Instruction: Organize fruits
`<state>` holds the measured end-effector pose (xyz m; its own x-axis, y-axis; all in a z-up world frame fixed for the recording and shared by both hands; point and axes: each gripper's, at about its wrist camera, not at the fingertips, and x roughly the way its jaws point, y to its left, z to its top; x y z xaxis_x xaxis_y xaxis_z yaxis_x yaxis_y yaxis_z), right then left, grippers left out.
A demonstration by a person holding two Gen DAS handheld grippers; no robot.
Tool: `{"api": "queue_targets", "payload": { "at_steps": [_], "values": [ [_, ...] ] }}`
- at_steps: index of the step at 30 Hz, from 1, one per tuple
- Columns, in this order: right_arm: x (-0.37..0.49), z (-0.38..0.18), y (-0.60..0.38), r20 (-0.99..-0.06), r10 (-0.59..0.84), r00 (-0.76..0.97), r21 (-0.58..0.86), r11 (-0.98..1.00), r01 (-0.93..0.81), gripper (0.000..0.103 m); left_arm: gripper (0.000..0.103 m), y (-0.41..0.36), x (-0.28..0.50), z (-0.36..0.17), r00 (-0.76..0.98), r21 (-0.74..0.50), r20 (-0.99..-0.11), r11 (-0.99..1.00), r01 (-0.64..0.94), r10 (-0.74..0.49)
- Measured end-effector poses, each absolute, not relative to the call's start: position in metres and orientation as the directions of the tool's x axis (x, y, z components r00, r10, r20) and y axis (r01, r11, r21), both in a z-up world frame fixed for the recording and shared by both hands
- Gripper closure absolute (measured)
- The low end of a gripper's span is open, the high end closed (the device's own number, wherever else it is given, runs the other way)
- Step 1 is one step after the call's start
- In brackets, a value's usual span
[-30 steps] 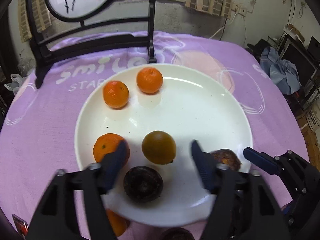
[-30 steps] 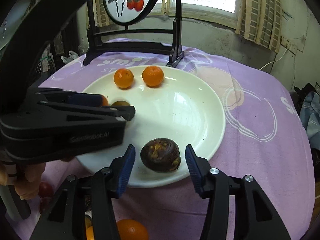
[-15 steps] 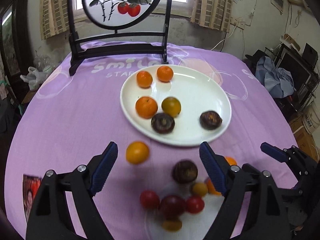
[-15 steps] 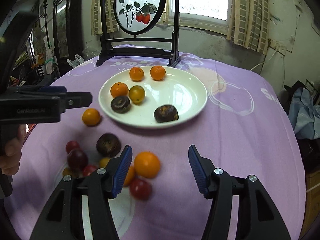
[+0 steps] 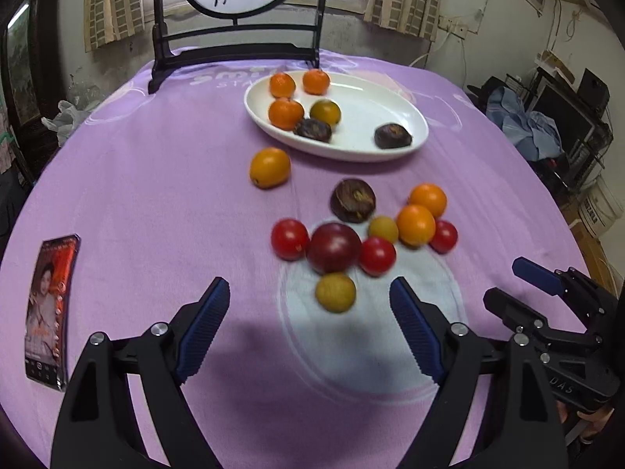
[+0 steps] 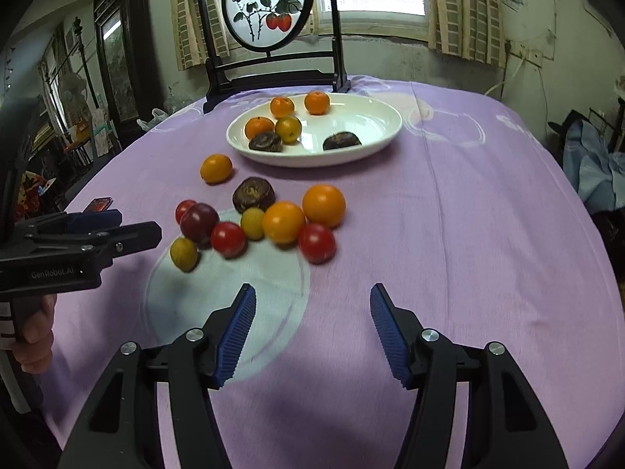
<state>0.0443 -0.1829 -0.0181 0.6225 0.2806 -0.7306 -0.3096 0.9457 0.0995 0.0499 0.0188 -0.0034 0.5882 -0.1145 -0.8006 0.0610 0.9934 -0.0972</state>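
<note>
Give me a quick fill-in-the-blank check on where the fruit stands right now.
1. The white plate holds ____ pieces of fruit.
2. Between the pads of the left gripper there is ____.
3. The lone orange fruit lies on the ____ cloth, apart from the cluster.
4. The round picture behind the plate shows two ____ fruits.

Missing words: six; nothing; purple; red

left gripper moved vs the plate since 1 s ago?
Yes. The left gripper has pulled back from the white plate: its jaws framed the plate's near rim before, and now the plate sits far ahead beyond the loose fruit, jaws open and empty.
</note>
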Motion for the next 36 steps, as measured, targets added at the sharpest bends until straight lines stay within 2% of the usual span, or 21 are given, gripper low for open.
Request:
{"api": "queue_targets", "payload": {
  "at_steps": [6, 15, 18, 19, 23, 27, 36],
  "values": [
    [0.025, -0.027, -0.19, -0.736, 0.283, 0.615, 0.116, 0.948, -0.298, 0.037, 0.021, 0.011, 0.051, -0.021, 0.569, -0.066, -0.818, 0.996, 0.058, -0.087],
    [0.022, -0.026, -0.196, -0.726, 0.314, 0.611, 0.152, 0.941, -0.304, 0.037, 0.036, 0.005, 0.068, -0.039, 0.518, -0.083, -0.85, 0.995, 0.056, -0.1],
    [0.024, -0.027, -0.195, -0.729, 0.321, 0.605, 0.156, 0.938, -0.309, 0.037, 0.047, 0.001, 0.073, -0.042, 0.518, -0.063, -0.852, 0.996, 0.057, -0.083],
    [0.024, -0.027, -0.194, -0.731, 0.322, 0.602, 0.157, 0.937, -0.311, 0.037, 0.055, -0.001, 0.074, -0.042, 0.52, -0.042, -0.852, 0.997, 0.063, -0.069],
    [0.028, -0.027, -0.191, -0.738, 0.314, 0.598, 0.144, 0.938, -0.315, 0.037, 0.073, -0.003, 0.074, -0.037, 0.519, -0.059, -0.848, 0.993, 0.1, -0.103],
    [0.035, -0.029, -0.187, -0.752, 0.299, 0.588, 0.127, 0.94, -0.315, 0.035, 0.074, -0.003, 0.069, -0.026, 0.547, -0.032, -0.831, 0.991, 0.127, -0.097],
    [0.073, -0.045, -0.164, -0.819, 0.194, 0.54, 0.024, 0.952, -0.305, 0.035, 0.077, 0.017, 0.058, -0.011, 0.583, -0.083, -0.799, 0.988, 0.133, -0.146]
  ]
}}
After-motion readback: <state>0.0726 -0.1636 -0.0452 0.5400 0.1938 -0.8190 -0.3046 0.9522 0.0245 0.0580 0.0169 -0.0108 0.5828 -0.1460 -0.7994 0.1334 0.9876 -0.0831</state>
